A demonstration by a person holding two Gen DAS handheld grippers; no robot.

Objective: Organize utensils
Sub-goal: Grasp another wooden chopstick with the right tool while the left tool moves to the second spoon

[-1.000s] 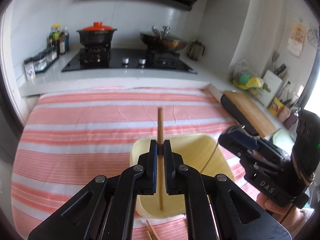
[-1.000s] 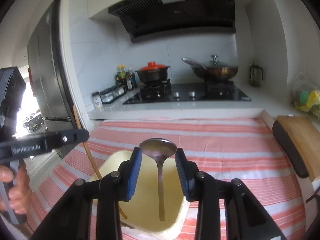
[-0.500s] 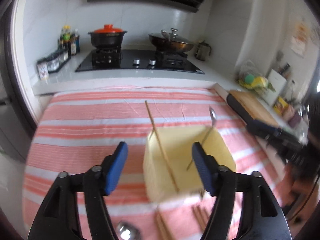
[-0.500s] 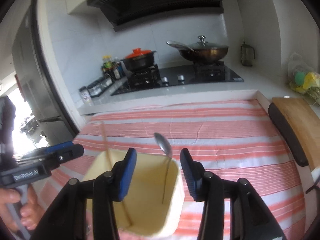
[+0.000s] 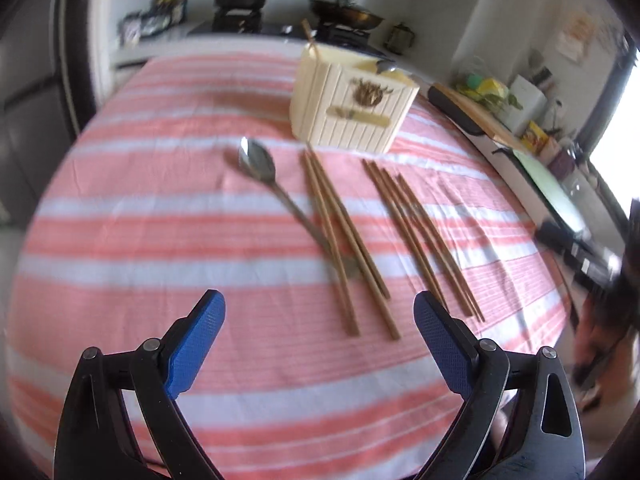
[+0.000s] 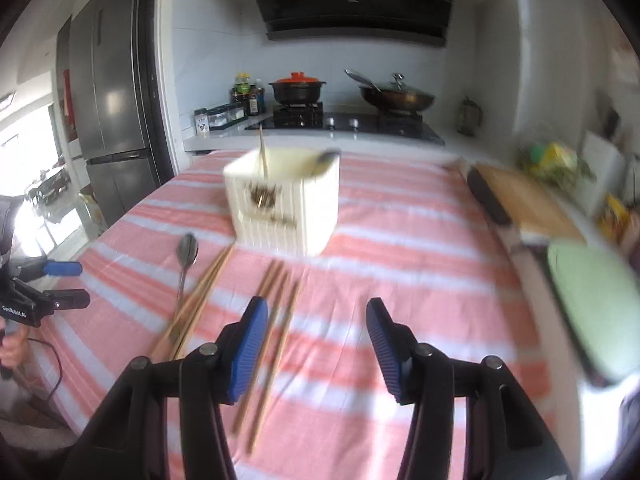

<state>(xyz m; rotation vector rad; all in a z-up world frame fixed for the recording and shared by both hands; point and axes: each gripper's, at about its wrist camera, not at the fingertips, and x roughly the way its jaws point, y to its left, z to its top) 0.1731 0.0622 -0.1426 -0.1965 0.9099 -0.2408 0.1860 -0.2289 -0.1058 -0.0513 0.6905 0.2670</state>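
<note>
A pink-and-white striped cloth point(image 5: 160, 216) covers the tabletop, where a cream, ribbed square utensil holder point(image 5: 352, 108) stands upright with one wooden chopstick point(image 5: 310, 38) and a metal spoon point(image 5: 385, 66) leaning inside it. A second ago both hand-held grippers hung over the holder, the left clamped on that chopstick; both have since pulled back toward the cloth's near edge. The left hand-held gripper point(image 5: 318, 336) has just been opening and stands wide, released, nothing between its blue ridged pads; the right hand-held gripper point(image 6: 316, 340) has also just been opening, apparently empty above the blurred sticks. Loose chopsticks point(image 5: 420, 232) lie flat in two bundles, long axes running toward the holder, beside a second spoon point(image 5: 258, 164), bowl toward the holder.
</note>
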